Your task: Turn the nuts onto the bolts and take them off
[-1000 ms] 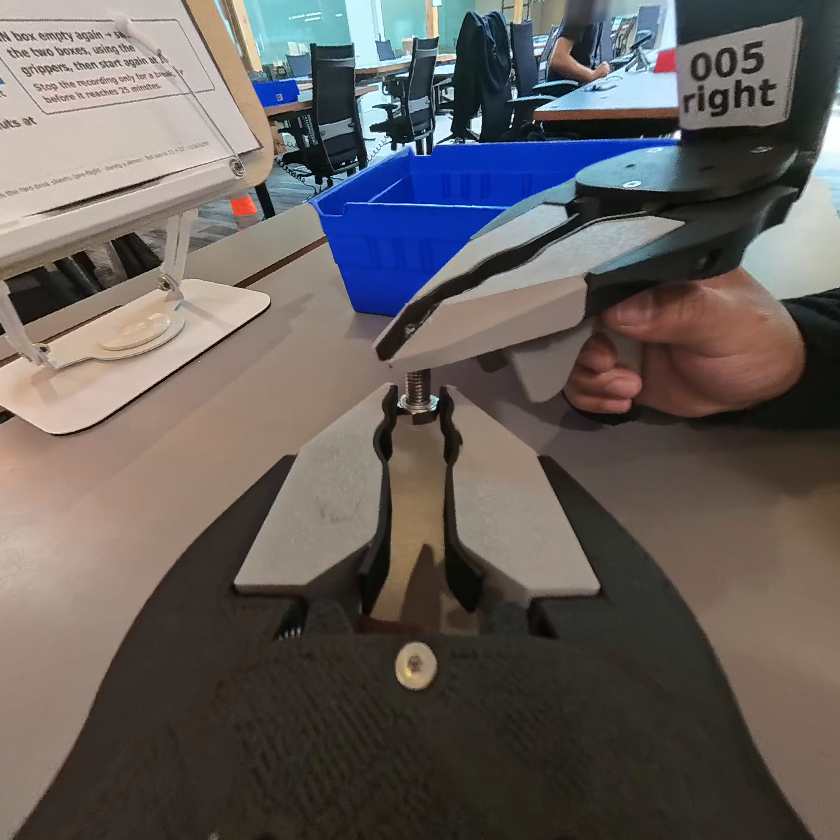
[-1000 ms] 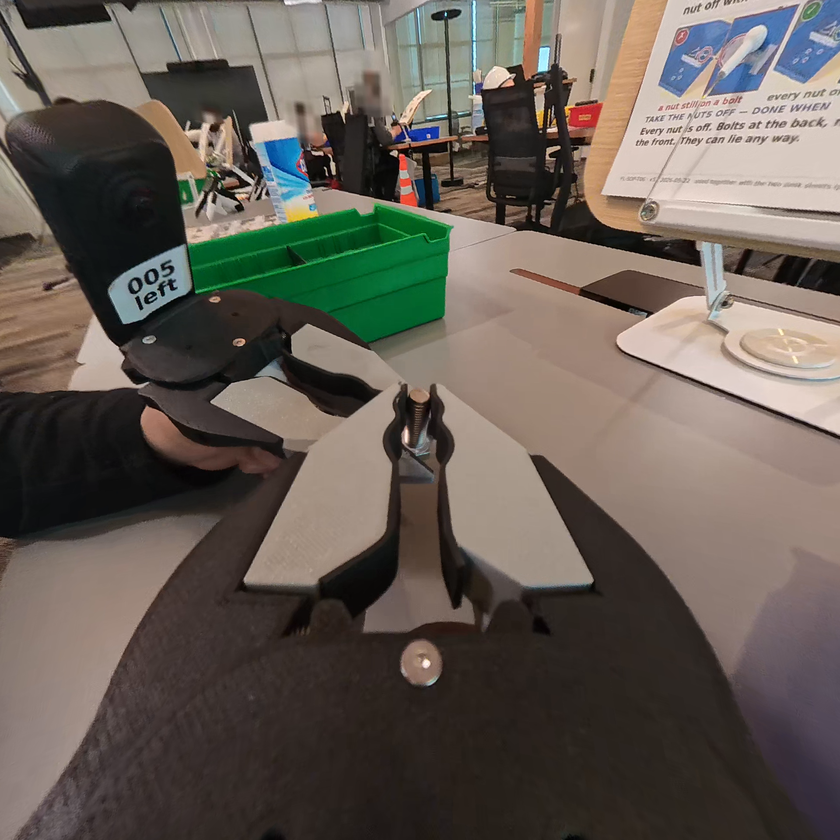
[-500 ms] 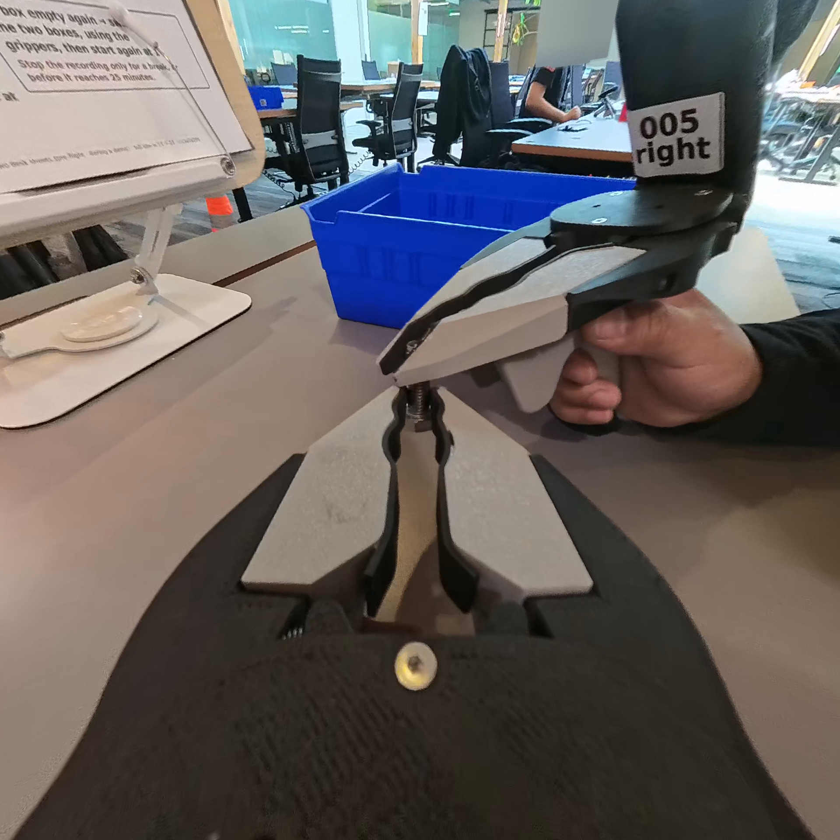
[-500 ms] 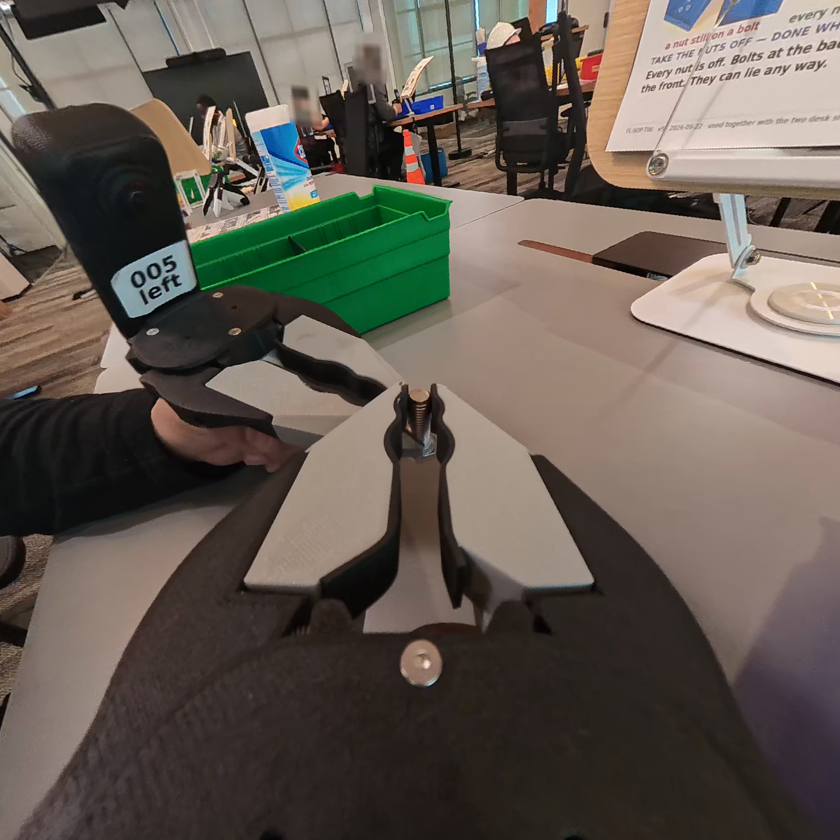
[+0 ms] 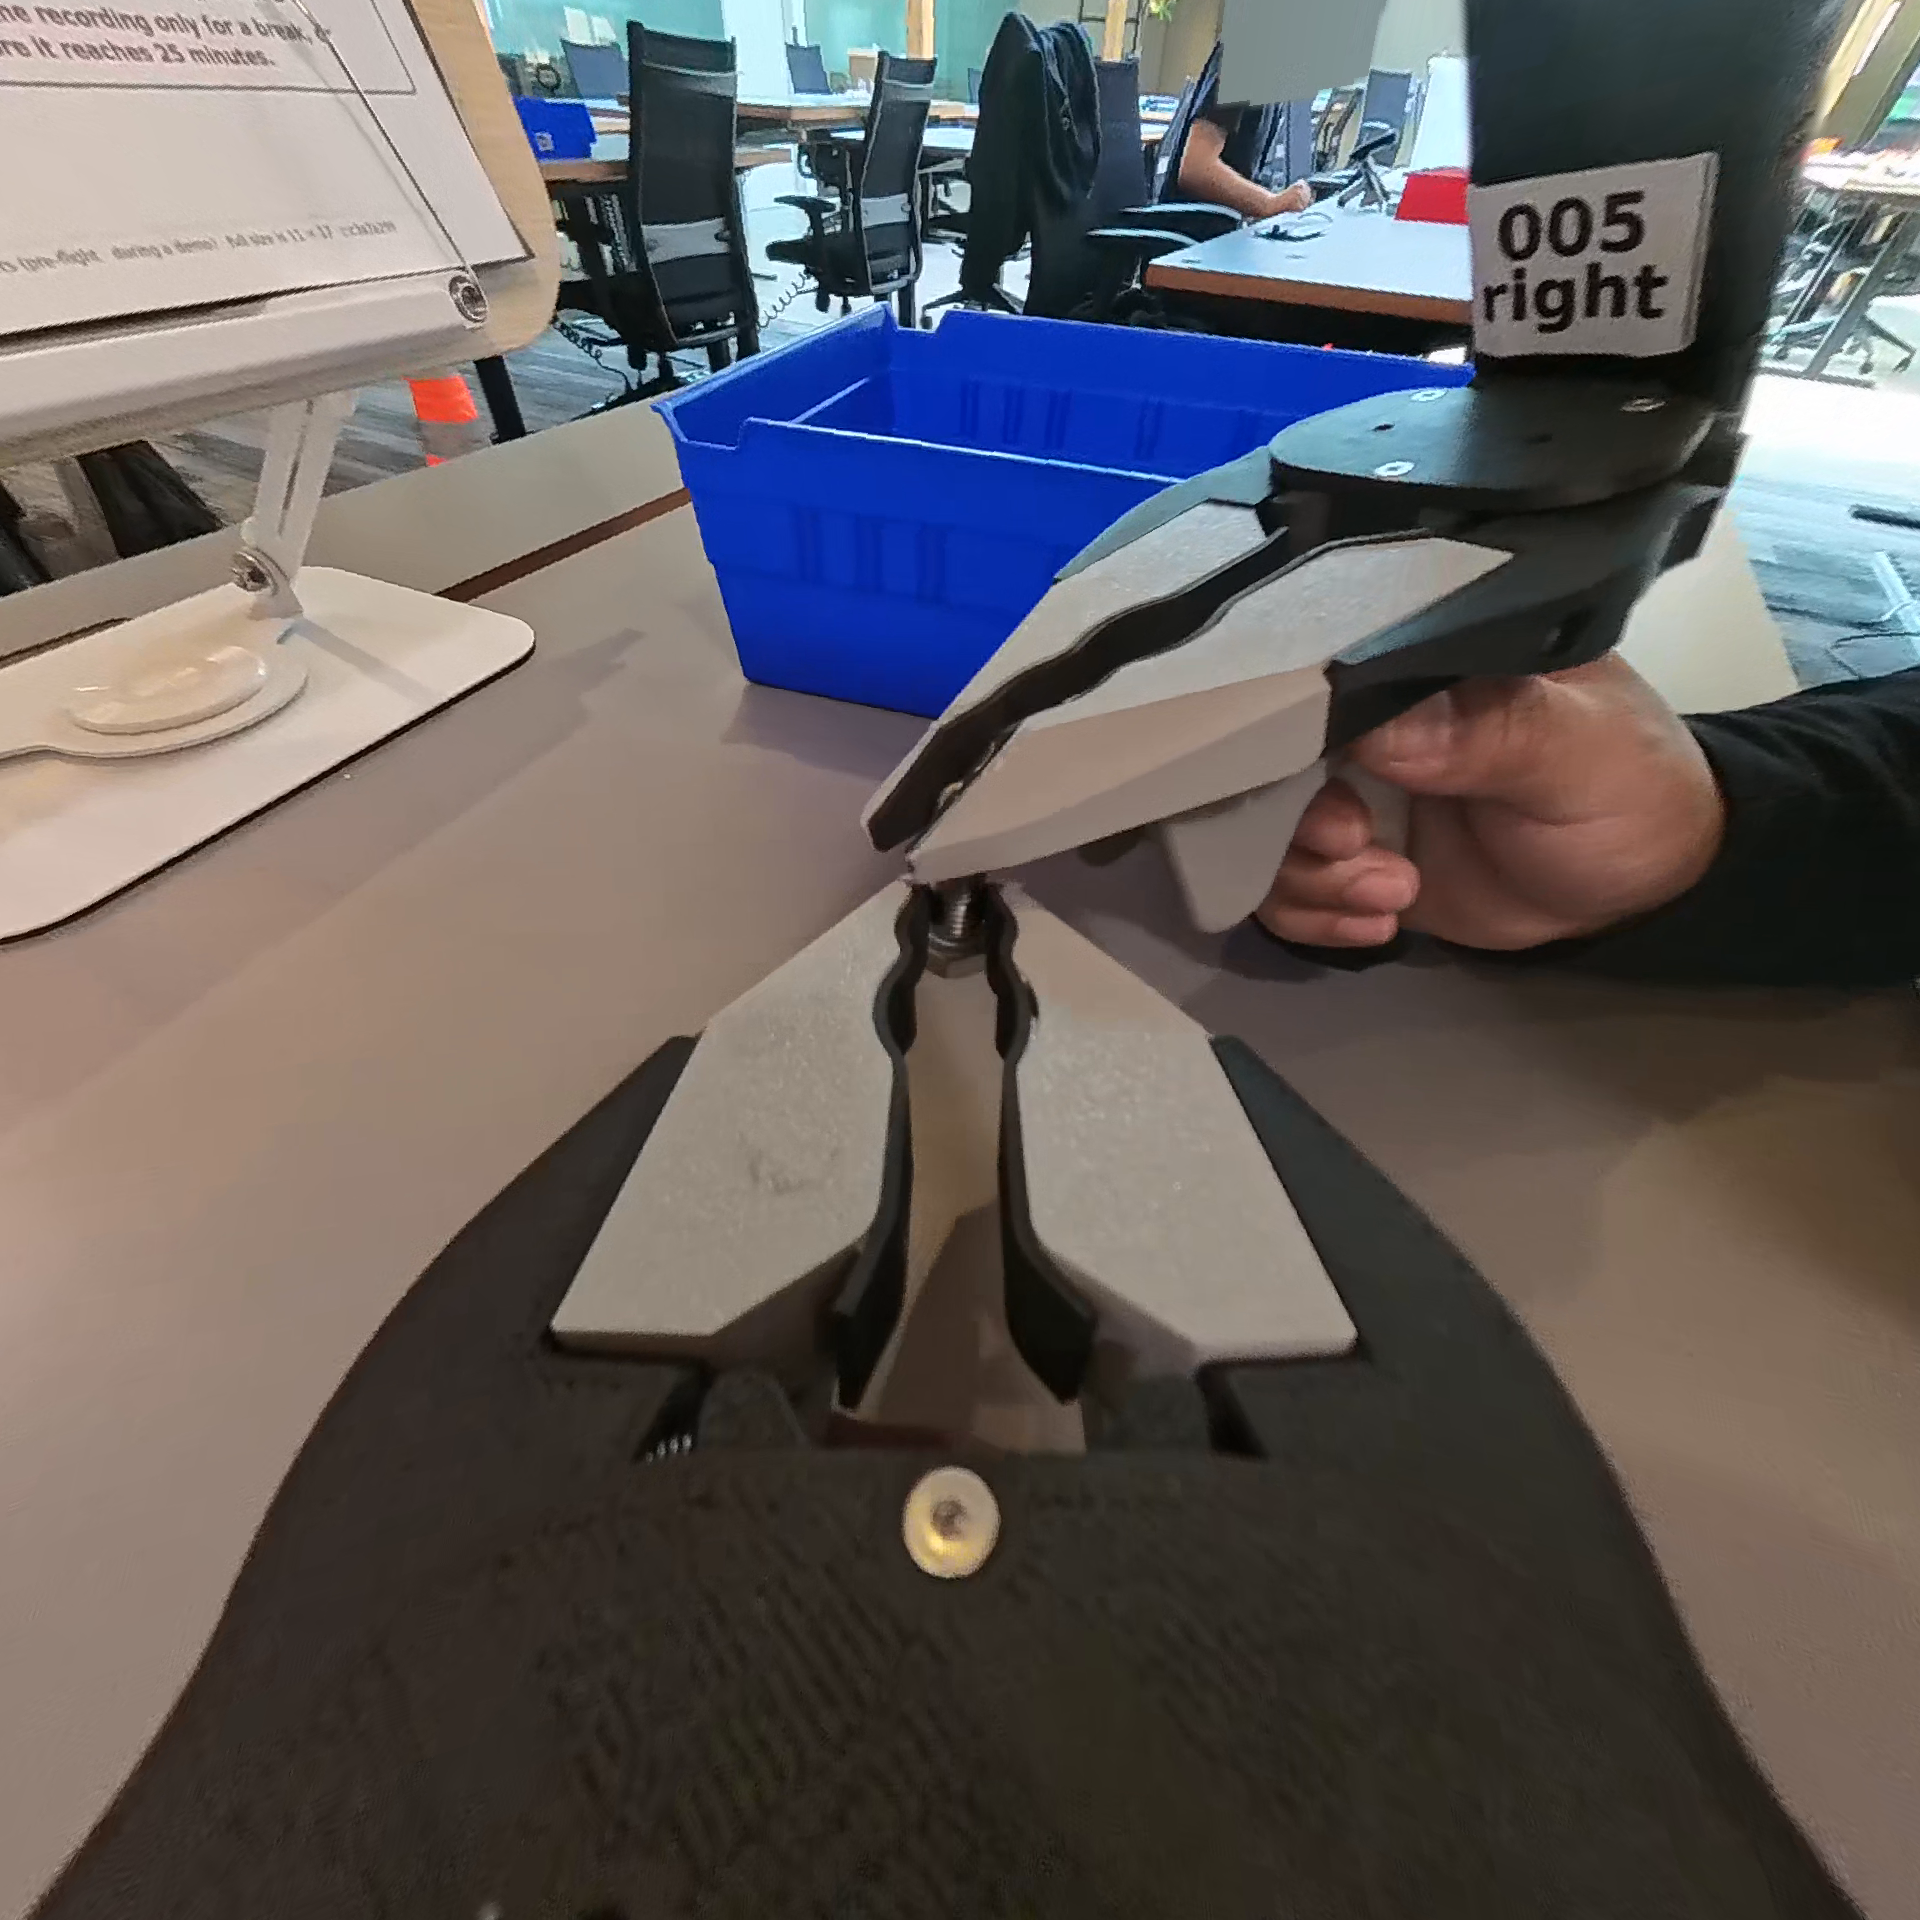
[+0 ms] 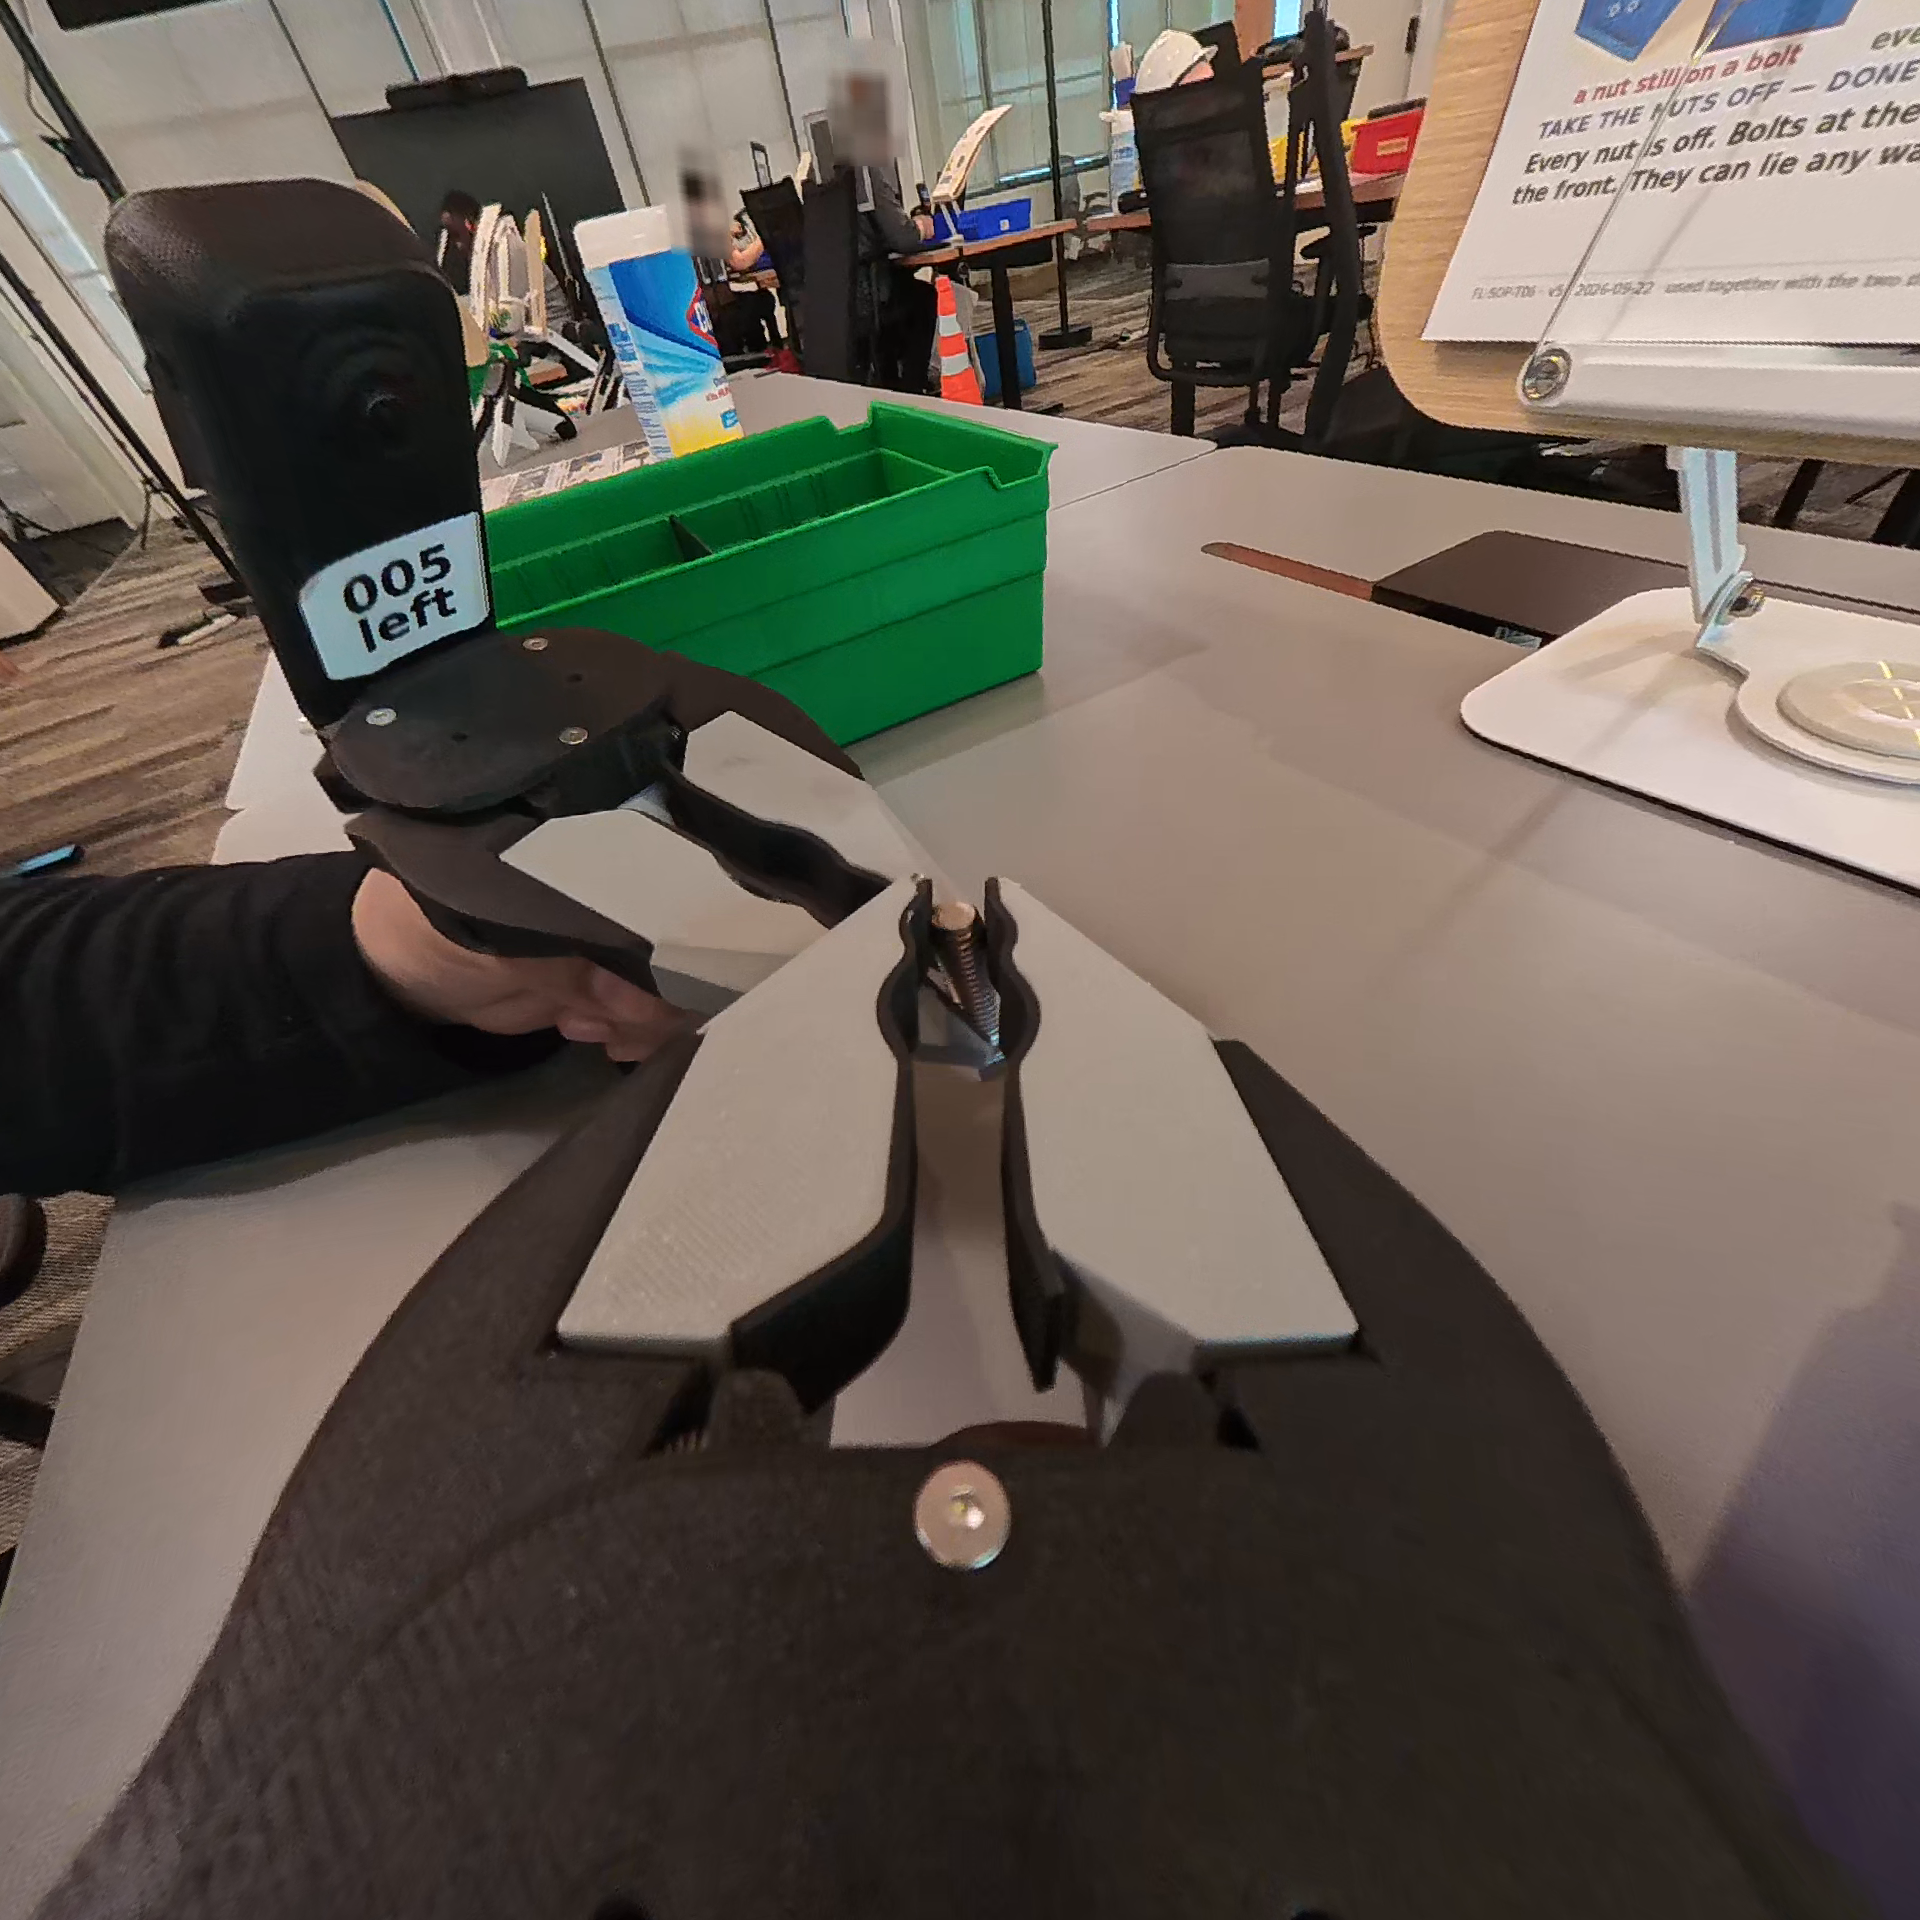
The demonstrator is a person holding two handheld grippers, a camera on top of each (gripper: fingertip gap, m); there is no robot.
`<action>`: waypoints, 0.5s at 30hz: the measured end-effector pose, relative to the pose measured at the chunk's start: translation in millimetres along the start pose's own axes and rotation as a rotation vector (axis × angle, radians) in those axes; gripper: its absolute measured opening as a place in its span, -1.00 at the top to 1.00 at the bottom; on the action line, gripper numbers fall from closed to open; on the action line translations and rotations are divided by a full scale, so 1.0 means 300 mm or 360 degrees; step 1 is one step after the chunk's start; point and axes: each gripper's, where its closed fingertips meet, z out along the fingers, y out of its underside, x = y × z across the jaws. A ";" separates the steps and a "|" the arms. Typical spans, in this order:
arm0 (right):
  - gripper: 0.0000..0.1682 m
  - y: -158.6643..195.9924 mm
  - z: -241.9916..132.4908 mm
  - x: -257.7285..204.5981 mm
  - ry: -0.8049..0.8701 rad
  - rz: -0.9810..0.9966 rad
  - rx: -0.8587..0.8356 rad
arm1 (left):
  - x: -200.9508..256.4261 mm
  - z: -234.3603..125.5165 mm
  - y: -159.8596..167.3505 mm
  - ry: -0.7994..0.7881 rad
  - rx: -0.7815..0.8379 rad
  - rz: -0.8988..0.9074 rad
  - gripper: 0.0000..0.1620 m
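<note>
The left tool (image 5: 954,940) was clenched on a nut (image 5: 951,943), caught between the notched tips of its two fingers above the grey bench (image 5: 436,997). A bolt (image 6: 966,971) ran through that nut, and the right tool (image 6: 958,961) was clenched on its threaded shaft. In the right wrist view the bolt's long axis lay nearly along the right tool's fingers, tilted slightly, its blunt free end pointing forward and away from the tool's body; the head end could not be made out. In the left wrist view only a short threaded stub showed above the nut, standing roughly upright and disappearing under the tip of the right tool, which crossed in from the right. The two tools met tip to tip, roughly at right angles. A blue bin (image 5: 935,540) sat on the bench beyond the left tool's tips, and a green bin (image 6: 790,582) sat beyond the right tool's tips to the left. A white stand (image 5: 208,665) holding a printed sheet stood on the bench well off to the left tool's left.
</note>
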 end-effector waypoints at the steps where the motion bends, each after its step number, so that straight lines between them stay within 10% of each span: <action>1: 0.92 -0.002 -0.002 0.002 0.0009 -0.0005 0.0006 | -0.001 0.000 0.001 -0.0003 -0.0004 0.0004 0.91; 15: 1.00 -0.004 -0.009 0.011 0.0011 0.0013 0.0010 | 0.008 0.015 0.042 -0.0039 -0.0145 0.0108 0.91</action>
